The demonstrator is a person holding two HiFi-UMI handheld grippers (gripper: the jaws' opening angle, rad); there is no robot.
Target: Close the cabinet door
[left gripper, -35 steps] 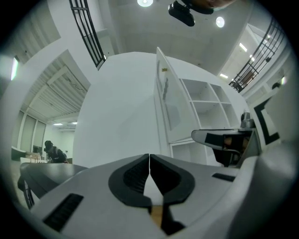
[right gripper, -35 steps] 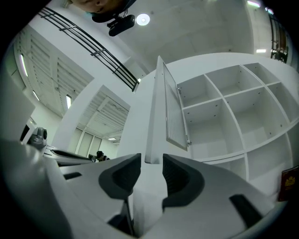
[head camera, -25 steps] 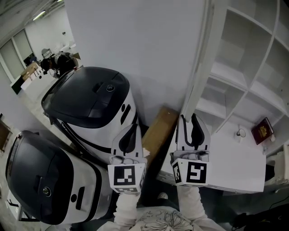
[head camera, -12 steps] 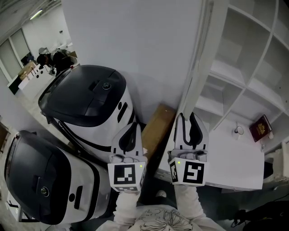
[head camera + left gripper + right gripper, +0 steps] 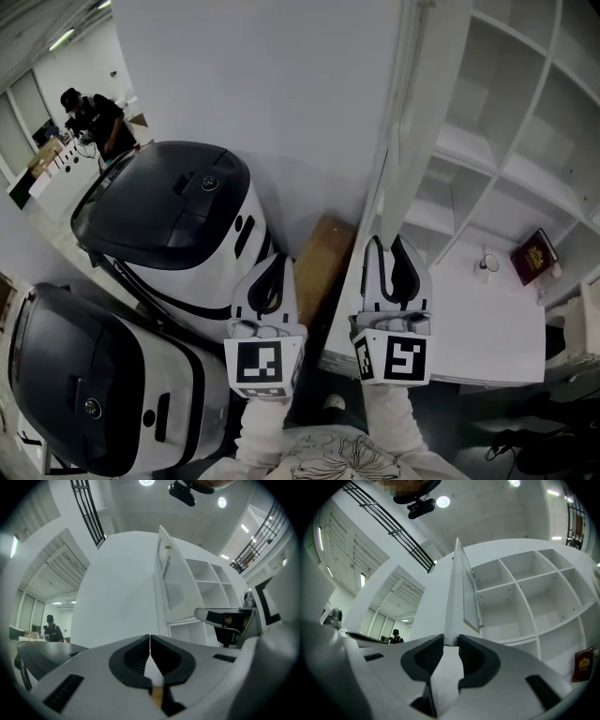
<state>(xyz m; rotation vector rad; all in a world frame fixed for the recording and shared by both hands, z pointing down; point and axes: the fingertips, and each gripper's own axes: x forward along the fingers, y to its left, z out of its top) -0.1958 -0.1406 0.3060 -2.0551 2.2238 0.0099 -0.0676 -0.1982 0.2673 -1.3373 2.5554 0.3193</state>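
Straddling the free edge of the door (image 5: 452, 602), the right gripper (image 5: 451, 641) has just been closing its jaws. The lower corner of that edge stands between them. In the right gripper view both dark pads (image 5: 469, 656) lie against the panel's two faces with no gap showing, so the fingers are only partly open and have hold of the door. The gripper tilts a little upward.

From the head view the door is swung wide open and seen edge-on. It runs from 12 o'clock down to the frame's middle, where it meets the right gripper's tips. The cabinet (image 5: 469, 145) fills the 1 to 3 o'clock area with open white shelves. A red book (image 5: 531, 255) leans at 3 o'clock on the lower shelf.

At 6 o'clock, left of its partner, the left gripper (image 5: 272, 262) points level. Its jaws are pressed together with only a thin seam between them, and they hold nothing.

Two white machines with dark lids (image 5: 178, 202) stand from 8 to 10 o'clock, against the wall. A cardboard box (image 5: 323, 267) sits between the nearer machine and the door. A person (image 5: 92, 117) stands far off at 10 o'clock.
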